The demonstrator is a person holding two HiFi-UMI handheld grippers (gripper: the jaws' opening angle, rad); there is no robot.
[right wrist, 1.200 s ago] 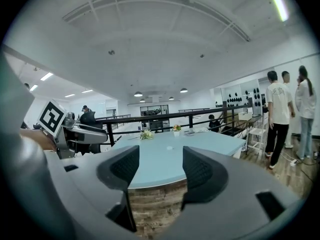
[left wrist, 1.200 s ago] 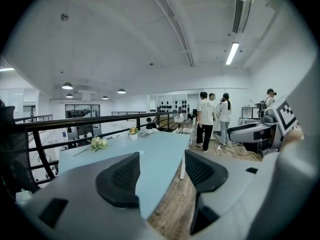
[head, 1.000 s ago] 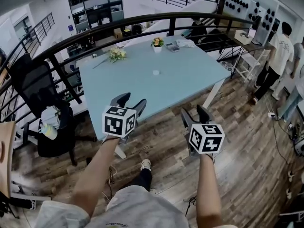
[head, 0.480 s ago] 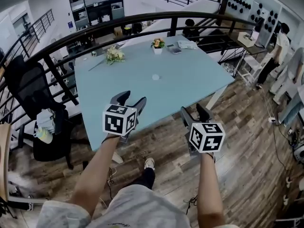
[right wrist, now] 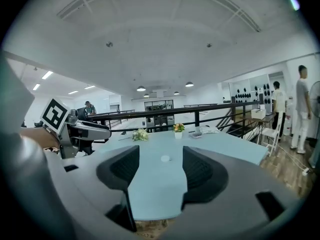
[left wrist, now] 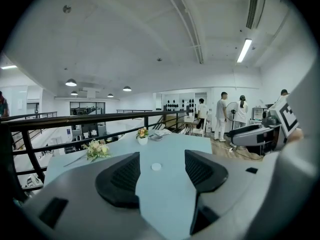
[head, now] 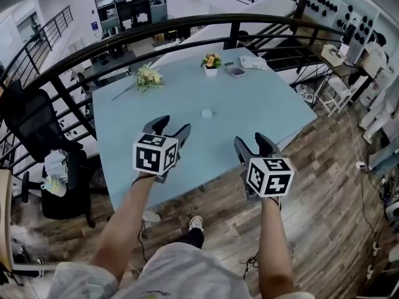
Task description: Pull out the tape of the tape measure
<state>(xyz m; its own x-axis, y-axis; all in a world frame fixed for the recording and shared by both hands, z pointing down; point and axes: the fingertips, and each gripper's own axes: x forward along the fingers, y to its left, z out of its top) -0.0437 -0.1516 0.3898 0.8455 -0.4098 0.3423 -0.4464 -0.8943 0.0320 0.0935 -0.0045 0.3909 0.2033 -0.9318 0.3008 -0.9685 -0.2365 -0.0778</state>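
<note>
A small round white tape measure [head: 206, 113] lies alone near the middle of the light-blue table [head: 262, 104]. It also shows as a white disc between the jaws in the left gripper view [left wrist: 156, 167] and the right gripper view [right wrist: 165, 158]. My left gripper [head: 171, 128] hovers over the table's near edge, open and empty, a short way short of the tape measure. My right gripper [head: 252, 143] is beside it at the near edge, also open and empty. Neither touches the tape measure.
A pale flower bouquet [head: 148, 76], a small potted flower [head: 211, 61], a dark flat device [head: 235, 71] and papers [head: 252, 61] lie along the table's far side. A black curved railing [head: 112, 33] runs behind. A black office chair [head: 37, 129] stands left. People [left wrist: 220, 115] stand far right.
The view has moved closer to the table, so both grippers now sit over its near edge instead of over the wooden floor. Both stay open. The people at the right have shifted.
</note>
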